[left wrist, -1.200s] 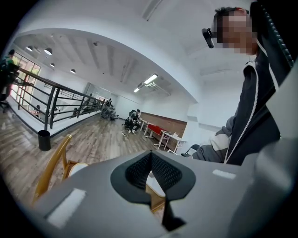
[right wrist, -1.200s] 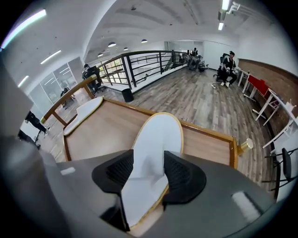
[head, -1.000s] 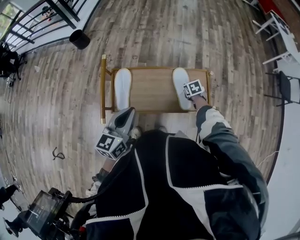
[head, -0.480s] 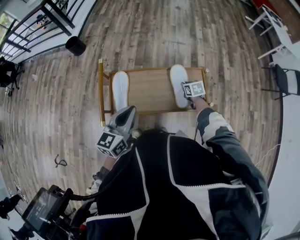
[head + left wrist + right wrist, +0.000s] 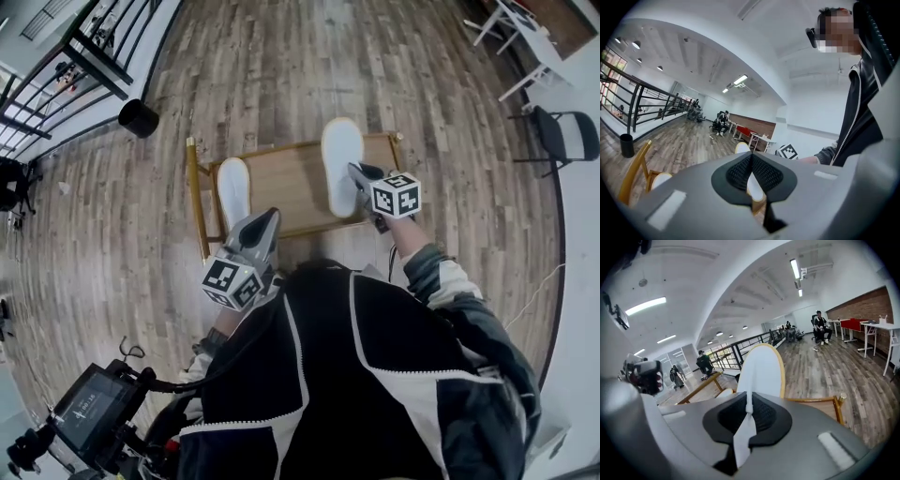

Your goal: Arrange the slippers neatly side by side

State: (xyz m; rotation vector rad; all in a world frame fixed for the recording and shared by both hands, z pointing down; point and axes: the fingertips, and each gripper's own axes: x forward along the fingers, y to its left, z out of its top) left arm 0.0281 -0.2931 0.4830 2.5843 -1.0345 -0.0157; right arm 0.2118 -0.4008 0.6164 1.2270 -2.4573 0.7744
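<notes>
My right gripper pinched the edge of the right slipper, left gripper closed and empty; I reckoned it should land parallel, just beside the other slipper

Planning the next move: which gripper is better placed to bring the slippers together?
Right. The right gripper is shut on the right slipper and can likely carry it to the left slipper on the wooden seat. The left gripper is shut, empty, short of the seat.

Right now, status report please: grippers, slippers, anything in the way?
Right gripper shut on right slipper, raised off wooden stand. Left gripper shut, empty. Left slipper lies on stand. Nothing between them.
</notes>
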